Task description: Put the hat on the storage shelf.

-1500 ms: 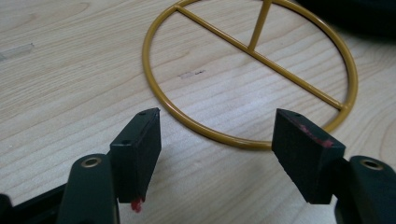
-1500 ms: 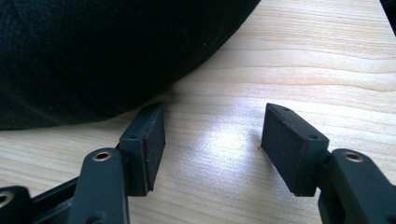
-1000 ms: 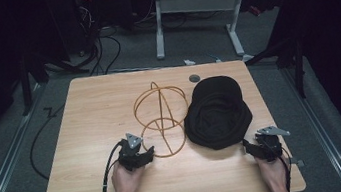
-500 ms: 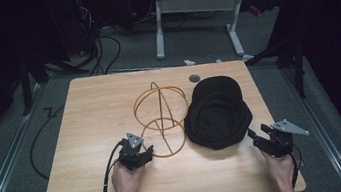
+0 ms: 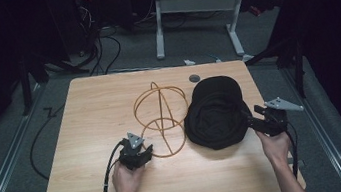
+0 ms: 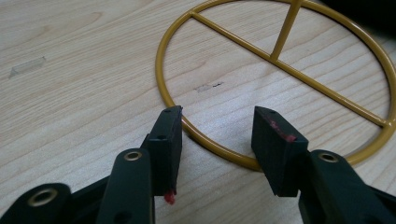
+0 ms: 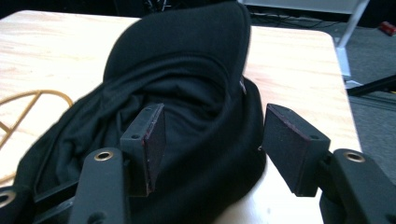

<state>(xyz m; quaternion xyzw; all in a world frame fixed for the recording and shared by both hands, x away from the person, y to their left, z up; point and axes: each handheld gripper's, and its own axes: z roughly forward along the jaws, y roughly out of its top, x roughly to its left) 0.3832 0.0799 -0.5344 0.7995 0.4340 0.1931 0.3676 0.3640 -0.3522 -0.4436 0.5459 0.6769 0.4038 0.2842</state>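
A gold wire stand [image 5: 161, 112] with a round base ring stands mid-table. Just right of it lies a black cap [image 5: 216, 112], crumpled. My left gripper [image 5: 147, 151] sits at the near-left rim of the base ring. In the left gripper view it [image 6: 217, 135] is open, its jaws straddling the gold ring [image 6: 280, 70] low over the wood. My right gripper [image 5: 253, 122] is at the cap's right edge. In the right gripper view it [image 7: 212, 130] is open, with the cap [image 7: 187, 70] bulging up between and beyond the jaws, not pinched.
The wooden table [image 5: 95, 111] has bare room at the left and along the front. A small dark disc [image 5: 194, 78] lies near the far edge. Beyond the table are a white desk frame [image 5: 194, 7] and floor cables [image 5: 101, 50].
My right gripper swung out to the right, then came forward to the cap's right edge. The left gripper, stand and cap have stayed put.
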